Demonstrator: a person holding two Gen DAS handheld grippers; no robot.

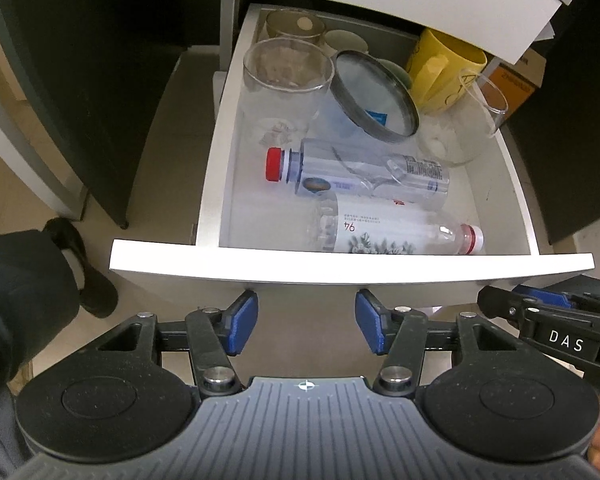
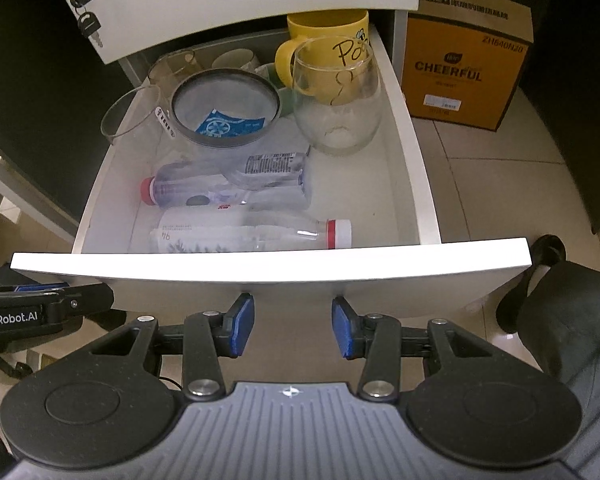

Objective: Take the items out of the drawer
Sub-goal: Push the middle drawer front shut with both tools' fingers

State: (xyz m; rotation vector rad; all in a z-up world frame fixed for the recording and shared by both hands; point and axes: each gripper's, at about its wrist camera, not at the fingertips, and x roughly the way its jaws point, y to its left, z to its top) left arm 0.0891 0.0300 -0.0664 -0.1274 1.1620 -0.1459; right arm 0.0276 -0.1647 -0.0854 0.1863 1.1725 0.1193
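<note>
Both tongs [image 1: 306, 322] [image 2: 293, 328] agape, empty, before the open drawer [image 1: 352, 266] of bottles [image 1: 356, 174]

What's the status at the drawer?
Left gripper open, right gripper open, both short of the drawer front. Drawer open; bottles, glasses, yellow mug inside. Nothing blocking.

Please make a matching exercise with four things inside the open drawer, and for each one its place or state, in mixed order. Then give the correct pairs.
Things:
1. yellow mug
2. red-capped bottle
3. white-capped bottle
4. round stemless glass

Places or states:
A. lying on its side, nearest the drawer front
B. upright, partly under the upper drawer at the back
C. upright, directly in front of the mug
D. lying on its side, cap toward the drawer's left wall

Pairs: 1-B, 2-D, 3-A, 4-C
</note>
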